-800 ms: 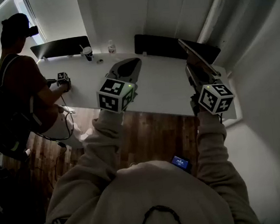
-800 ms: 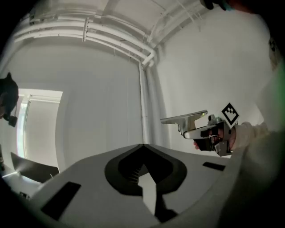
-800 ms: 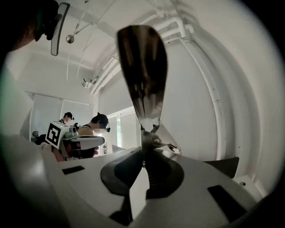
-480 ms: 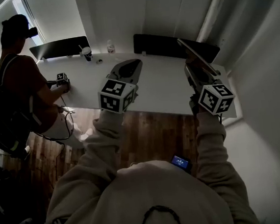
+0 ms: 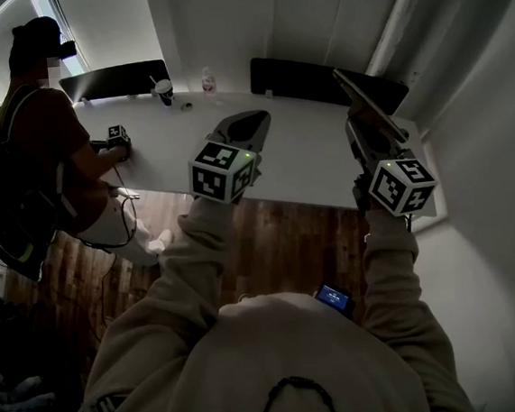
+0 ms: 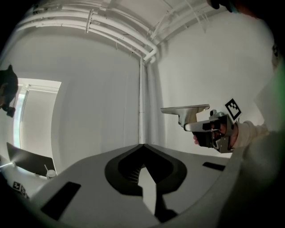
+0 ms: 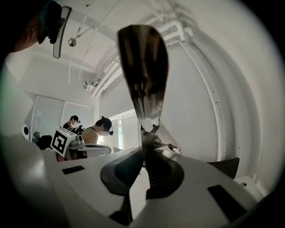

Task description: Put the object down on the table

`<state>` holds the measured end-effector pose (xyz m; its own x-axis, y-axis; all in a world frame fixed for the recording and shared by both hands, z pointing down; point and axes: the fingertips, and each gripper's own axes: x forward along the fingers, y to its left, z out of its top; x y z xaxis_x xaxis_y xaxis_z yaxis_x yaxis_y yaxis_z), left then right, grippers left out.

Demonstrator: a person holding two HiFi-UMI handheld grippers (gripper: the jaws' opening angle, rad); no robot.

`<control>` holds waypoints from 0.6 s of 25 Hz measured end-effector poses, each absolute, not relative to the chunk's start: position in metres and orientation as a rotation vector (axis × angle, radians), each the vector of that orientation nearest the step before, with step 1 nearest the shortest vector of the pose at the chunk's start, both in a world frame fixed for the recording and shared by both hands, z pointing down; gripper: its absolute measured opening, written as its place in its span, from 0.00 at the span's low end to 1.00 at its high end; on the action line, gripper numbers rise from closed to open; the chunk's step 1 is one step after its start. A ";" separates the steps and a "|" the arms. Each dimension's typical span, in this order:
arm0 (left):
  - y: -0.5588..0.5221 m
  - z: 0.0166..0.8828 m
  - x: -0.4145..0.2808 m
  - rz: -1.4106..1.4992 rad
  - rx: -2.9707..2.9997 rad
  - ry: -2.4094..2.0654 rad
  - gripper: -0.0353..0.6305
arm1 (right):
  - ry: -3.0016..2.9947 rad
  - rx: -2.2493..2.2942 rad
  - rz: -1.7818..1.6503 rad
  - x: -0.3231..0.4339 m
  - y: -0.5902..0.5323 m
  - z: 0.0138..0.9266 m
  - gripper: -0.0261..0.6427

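Grippers both up over the near edge of the white table (image 5: pixel 308 164), one in each of the person's hands. The right gripper (image 5: pixel 366 134), at the table's right end, has its jaws clamped on the narrow end of a flat metal tool (image 5: pixel 370 99), and that tool is the thing to watch. Its long axis runs straight on from the jaws, away from the holder and toward the table's far edge, with the broad, dark blade end furthest from the grip. In the right gripper view the blade stands straight out of the jaws, pinched at its waist and widening as it goes. From the left gripper view it hangs in the air against the wall, lying level with its flat face up, clear of the tabletop.

The left gripper (image 5: pixel 245 125) is nearer the table's middle. Its jaws are tips together and empty, pointing the same way, toward the far edge.

Along that far edge stand two dark panels (image 5: pixel 114 81). Between them sit a cup (image 5: pixel 164 90) and a small bottle (image 5: pixel 207 79).

At the table's left end a second person (image 5: pixel 39 149) in a backpack leans in, with a marker cube (image 5: pixel 116 133) resting on the table just by the hand.

Under the near edge the wooden floor (image 5: pixel 279 244) shows. A small lit screen (image 5: pixel 335 300) sits close to the holder's chest.
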<state>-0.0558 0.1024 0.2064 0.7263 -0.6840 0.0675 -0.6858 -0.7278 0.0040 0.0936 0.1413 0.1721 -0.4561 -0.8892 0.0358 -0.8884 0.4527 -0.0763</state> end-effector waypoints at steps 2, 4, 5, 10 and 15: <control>0.105 0.205 -0.051 0.094 2.894 -1.142 0.06 | 2.671 -1.626 -0.127 0.098 0.144 0.171 0.09; 0.107 0.207 -0.047 0.111 2.899 -1.144 0.06 | 2.668 -1.612 -0.133 0.104 0.147 0.171 0.09; 0.108 0.209 -0.044 0.118 2.897 -1.148 0.06 | 2.665 -1.606 -0.139 0.108 0.149 0.172 0.09; 0.112 0.213 -0.035 0.119 2.869 -1.184 0.06 | 2.684 -1.595 -0.177 0.133 0.158 0.182 0.09; 0.106 0.227 -0.016 0.152 2.883 -1.186 0.06 | 2.673 -1.597 -0.178 0.164 0.157 0.198 0.09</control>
